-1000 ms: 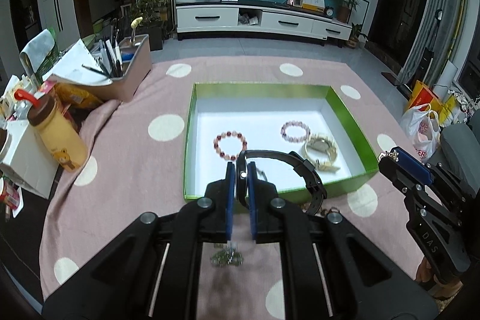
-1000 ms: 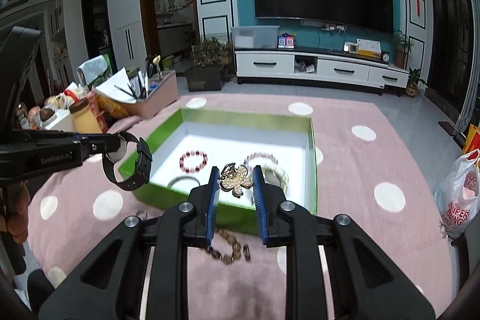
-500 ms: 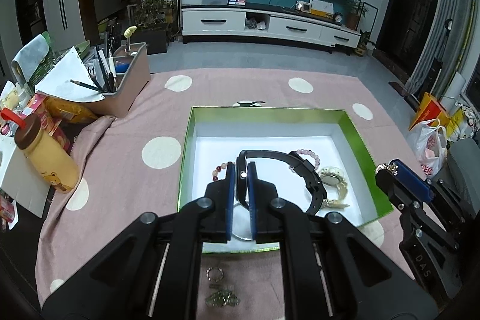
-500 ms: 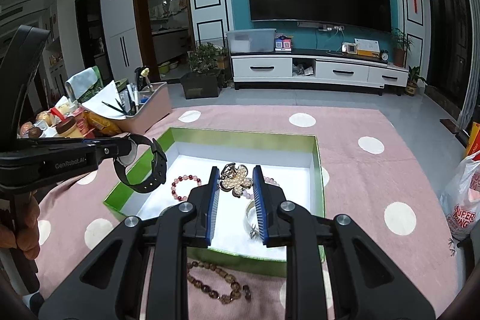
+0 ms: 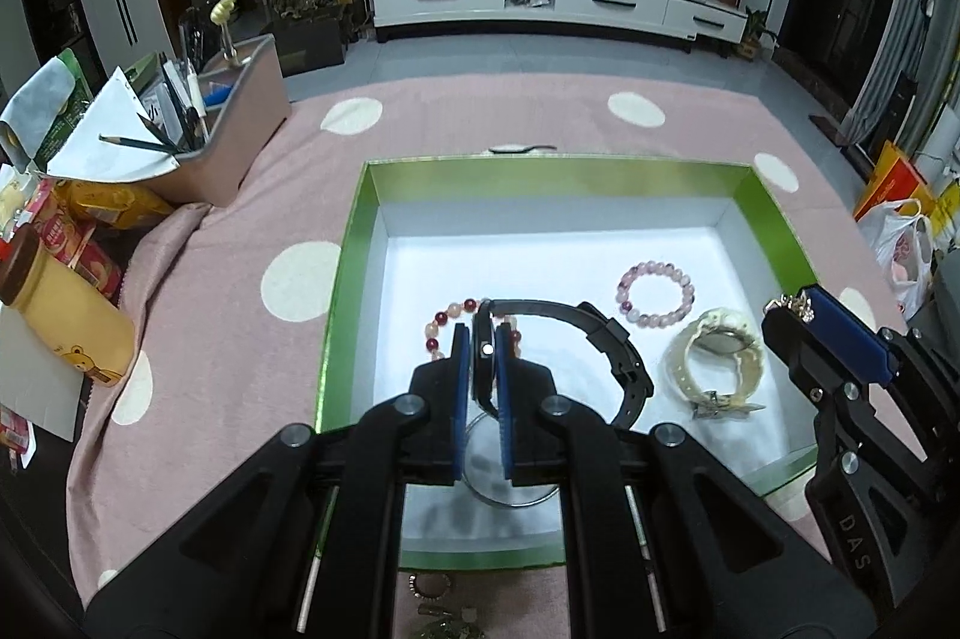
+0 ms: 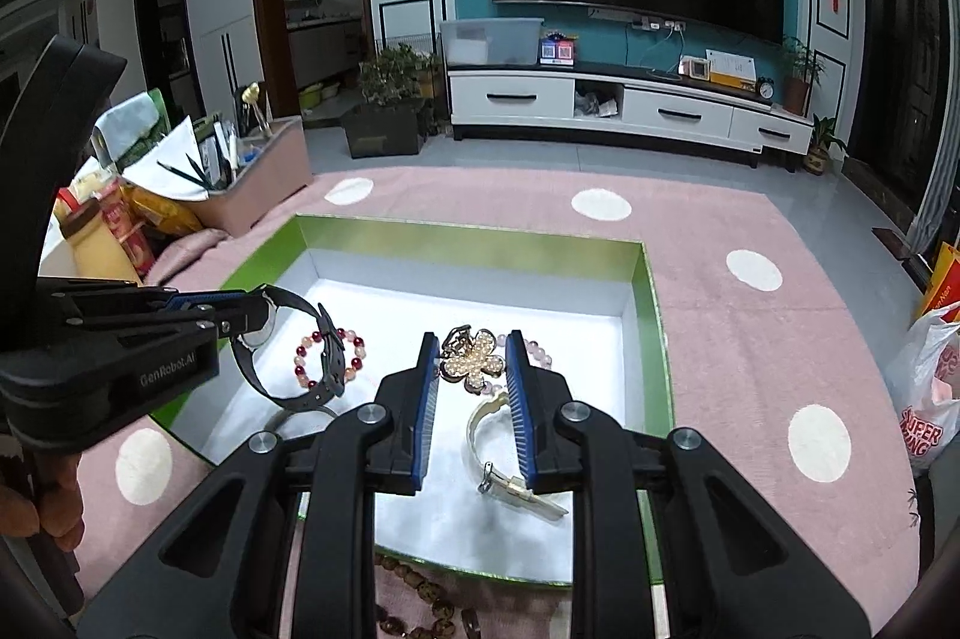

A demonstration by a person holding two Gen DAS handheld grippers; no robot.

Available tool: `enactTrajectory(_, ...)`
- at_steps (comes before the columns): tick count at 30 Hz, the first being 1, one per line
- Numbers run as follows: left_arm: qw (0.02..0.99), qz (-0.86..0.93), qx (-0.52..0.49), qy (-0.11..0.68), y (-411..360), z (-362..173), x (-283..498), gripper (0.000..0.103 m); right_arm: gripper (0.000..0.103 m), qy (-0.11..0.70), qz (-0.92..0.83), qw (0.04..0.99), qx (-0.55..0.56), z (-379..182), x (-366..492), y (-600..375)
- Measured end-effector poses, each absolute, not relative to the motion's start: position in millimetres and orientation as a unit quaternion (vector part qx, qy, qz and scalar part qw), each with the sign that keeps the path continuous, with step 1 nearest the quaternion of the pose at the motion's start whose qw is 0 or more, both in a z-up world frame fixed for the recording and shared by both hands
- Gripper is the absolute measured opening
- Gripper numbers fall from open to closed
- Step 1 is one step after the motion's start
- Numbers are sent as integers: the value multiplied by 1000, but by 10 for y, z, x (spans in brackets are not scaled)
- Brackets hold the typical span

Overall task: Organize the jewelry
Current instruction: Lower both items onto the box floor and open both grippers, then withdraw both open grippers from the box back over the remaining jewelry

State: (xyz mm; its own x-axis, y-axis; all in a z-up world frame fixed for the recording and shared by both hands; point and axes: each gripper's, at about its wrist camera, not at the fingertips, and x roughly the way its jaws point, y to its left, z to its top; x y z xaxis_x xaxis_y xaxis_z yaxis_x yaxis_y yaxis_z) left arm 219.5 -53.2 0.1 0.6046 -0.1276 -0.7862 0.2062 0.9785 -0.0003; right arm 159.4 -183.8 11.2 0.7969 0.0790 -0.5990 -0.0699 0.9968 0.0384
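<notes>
Left wrist shows our left gripper (image 5: 483, 366) pinching the watch (image 5: 576, 339) over the box (image 5: 348, 243), three pieces inside, while our right gripper (image 6: 471, 387) clamps the brooch (image 6: 473, 362), beads (image 6: 420, 594) outside.

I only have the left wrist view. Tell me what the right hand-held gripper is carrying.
Observer: The right hand-held gripper is shut on a pearl flower brooch, held above the green box.
Operator: Report anything left outside the box.
Observer: A brown bead bracelet lies on the pink cloth, just outside the box's near edge.
</notes>
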Motion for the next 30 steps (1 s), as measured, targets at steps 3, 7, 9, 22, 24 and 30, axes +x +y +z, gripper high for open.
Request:
enactTrajectory(3, 892, -91, 45, 440, -538, -55, 2214, 9, 22, 322, 33, 946, 2, 42, 1623, -1832)
enactTrajectory(7, 891, -91, 49, 441, -558, -85, 2199, 11, 29, 327, 29, 944, -1, 5, 1627, -1836)
enactTrajectory(9, 892, -91, 49, 439, -554, -74, 2192, 18, 42, 326, 26, 945, 3, 5, 1609, -1857)
enactTrajectory(22, 905, -89, 53, 414, -498, 119, 1935, 70, 64, 309, 16, 950, 28, 105, 1273, -1993)
enactTrajectory(24, 905, -89, 50, 413, -464, 134, 1874, 74, 66, 308, 13, 951, 33, 118, 1173, -2013)
enactTrajectory(30, 901, -87, 33, 424, -310, 141, 1638, 84, 76, 312, 10, 949, 41, 137, 866, -2038)
